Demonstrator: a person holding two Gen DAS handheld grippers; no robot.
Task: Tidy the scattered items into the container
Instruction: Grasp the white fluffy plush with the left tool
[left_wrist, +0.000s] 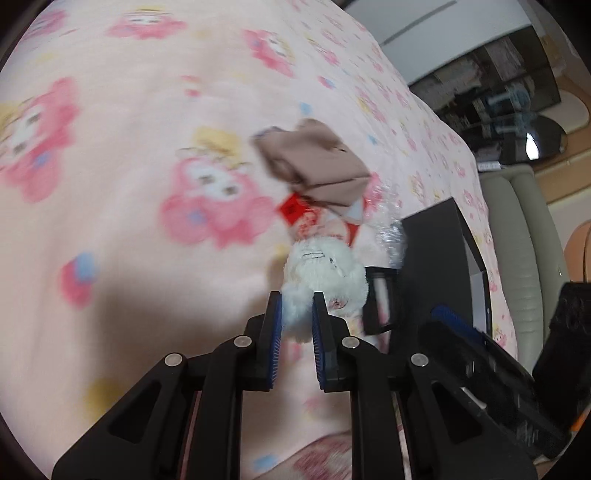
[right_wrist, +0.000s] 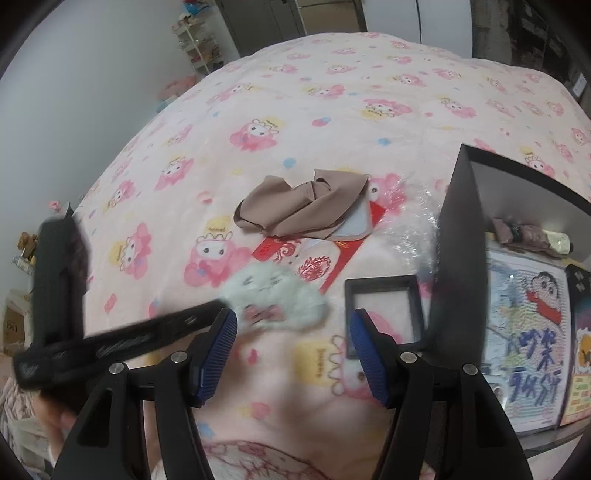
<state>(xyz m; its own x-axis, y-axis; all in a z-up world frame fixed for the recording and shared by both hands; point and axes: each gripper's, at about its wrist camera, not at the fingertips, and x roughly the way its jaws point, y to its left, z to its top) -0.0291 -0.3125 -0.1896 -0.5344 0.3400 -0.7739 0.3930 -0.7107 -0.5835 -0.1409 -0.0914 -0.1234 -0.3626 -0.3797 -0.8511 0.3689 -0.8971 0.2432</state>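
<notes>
Left wrist view: the left gripper (left_wrist: 297, 314) is clamped on a white plush toy (left_wrist: 325, 269) above the pink blanket (left_wrist: 129, 166), near the black box (left_wrist: 439, 236). The right gripper (right_wrist: 293, 332) hangs with fingers apart beside a small black frame (right_wrist: 382, 295); beige cloth (right_wrist: 303, 206) covers red envelopes (right_wrist: 295, 254).
</notes>
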